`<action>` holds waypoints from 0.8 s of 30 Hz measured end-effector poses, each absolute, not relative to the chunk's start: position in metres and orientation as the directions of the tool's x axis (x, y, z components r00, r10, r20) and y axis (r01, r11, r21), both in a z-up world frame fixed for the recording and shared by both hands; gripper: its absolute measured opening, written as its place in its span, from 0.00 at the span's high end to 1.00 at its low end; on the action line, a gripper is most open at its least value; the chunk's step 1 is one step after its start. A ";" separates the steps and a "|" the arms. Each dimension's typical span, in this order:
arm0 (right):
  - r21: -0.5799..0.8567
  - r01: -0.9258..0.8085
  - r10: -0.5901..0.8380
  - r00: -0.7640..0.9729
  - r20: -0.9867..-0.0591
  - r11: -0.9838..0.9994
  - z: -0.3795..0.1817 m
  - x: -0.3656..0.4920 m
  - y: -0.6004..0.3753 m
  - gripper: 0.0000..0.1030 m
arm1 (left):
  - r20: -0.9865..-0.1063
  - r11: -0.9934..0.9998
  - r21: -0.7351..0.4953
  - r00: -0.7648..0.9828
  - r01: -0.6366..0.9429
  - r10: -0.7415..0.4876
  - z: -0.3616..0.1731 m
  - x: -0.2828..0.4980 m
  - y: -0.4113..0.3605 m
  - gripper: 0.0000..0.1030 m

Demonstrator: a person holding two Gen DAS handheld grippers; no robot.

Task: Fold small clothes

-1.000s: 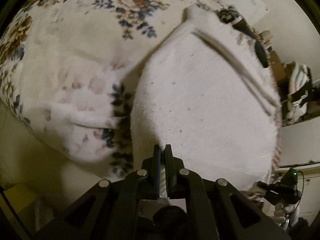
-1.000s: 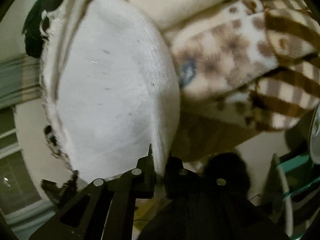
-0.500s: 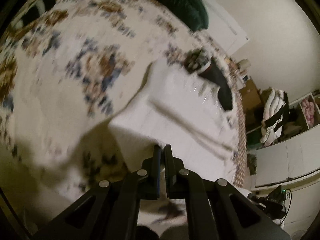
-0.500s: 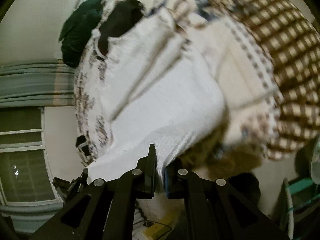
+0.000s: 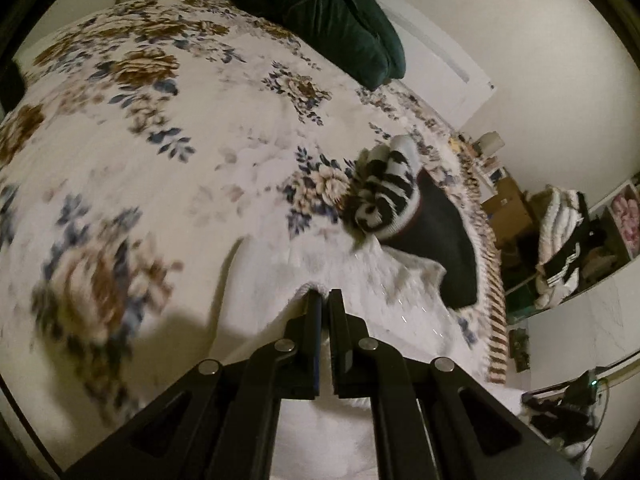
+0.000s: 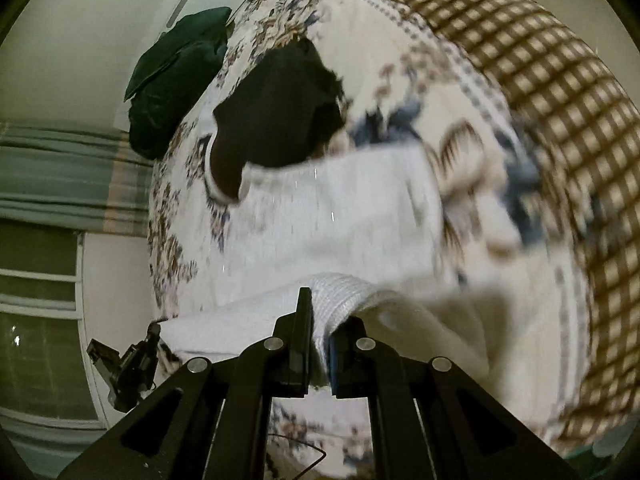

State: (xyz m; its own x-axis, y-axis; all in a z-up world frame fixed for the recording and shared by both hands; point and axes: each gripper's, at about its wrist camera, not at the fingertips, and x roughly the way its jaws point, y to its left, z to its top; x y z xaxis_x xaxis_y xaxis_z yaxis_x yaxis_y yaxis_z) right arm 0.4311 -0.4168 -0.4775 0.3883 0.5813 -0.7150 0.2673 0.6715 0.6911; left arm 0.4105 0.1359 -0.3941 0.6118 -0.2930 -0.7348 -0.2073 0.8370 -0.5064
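Observation:
A white knit garment (image 5: 372, 280) lies on the floral bedspread (image 5: 168, 128), its near edge lifted. My left gripper (image 5: 325, 298) is shut on that near edge. In the right wrist view the same white garment (image 6: 344, 216) spreads ahead, and my right gripper (image 6: 320, 308) is shut on its ribbed hem. A black garment (image 5: 444, 232) lies just beyond the white one; it also shows in the right wrist view (image 6: 276, 112). A black-and-white striped piece (image 5: 384, 192) lies beside the black one.
Dark green pillows (image 5: 332, 16) sit at the head of the bed. A brown checked blanket (image 6: 540, 80) covers the bed's right side. Shelves with clothes (image 5: 560, 236) stand beyond the bed. The left gripper (image 6: 128, 368) shows low at the left of the right wrist view.
Both grippers have lifted and carried the garment's near edge forward over the bed. The garment filled both views before; now more of the bed and the black garment show.

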 end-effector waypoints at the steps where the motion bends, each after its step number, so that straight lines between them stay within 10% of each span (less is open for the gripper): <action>1: 0.685 0.270 0.576 0.385 -0.721 0.677 -0.480 0.447 -0.418 0.93 | -0.741 0.840 -0.500 0.606 -0.209 -0.289 -0.398 0.423 0.135 0.99; 13: 0.653 0.394 0.581 0.301 -0.756 0.647 -0.564 0.602 -0.418 0.91 | -0.859 0.836 -0.428 0.443 -0.342 -0.258 -0.477 0.547 0.138 0.94; 15: 0.671 0.391 0.602 0.301 -0.740 0.630 -0.568 0.602 -0.419 0.64 | -0.850 0.802 -0.465 0.444 -0.375 -0.285 -0.478 0.540 0.150 0.94; 18: 0.684 0.355 0.594 0.339 -0.730 0.637 -0.555 0.583 -0.424 0.12 | -0.835 0.782 -0.486 0.473 -0.391 -0.282 -0.464 0.516 0.165 0.55; 20: 0.667 0.324 0.557 0.374 -0.742 0.671 -0.539 0.555 -0.431 0.11 | -0.825 0.782 -0.485 0.502 -0.391 -0.260 -0.453 0.495 0.171 0.20; 24: 0.599 0.336 0.478 0.380 -0.792 0.727 -0.526 0.484 -0.437 0.11 | -0.830 0.768 -0.470 0.514 -0.434 -0.218 -0.449 0.421 0.177 0.20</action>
State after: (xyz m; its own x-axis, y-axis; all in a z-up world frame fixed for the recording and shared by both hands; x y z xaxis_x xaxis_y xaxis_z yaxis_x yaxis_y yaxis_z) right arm 0.4843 -0.4375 -0.5258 0.3802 0.4775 -0.7921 0.3360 0.7266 0.5993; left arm 0.4207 0.1770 -0.4487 0.5137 -0.2177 -0.8299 -0.4345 0.7680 -0.4705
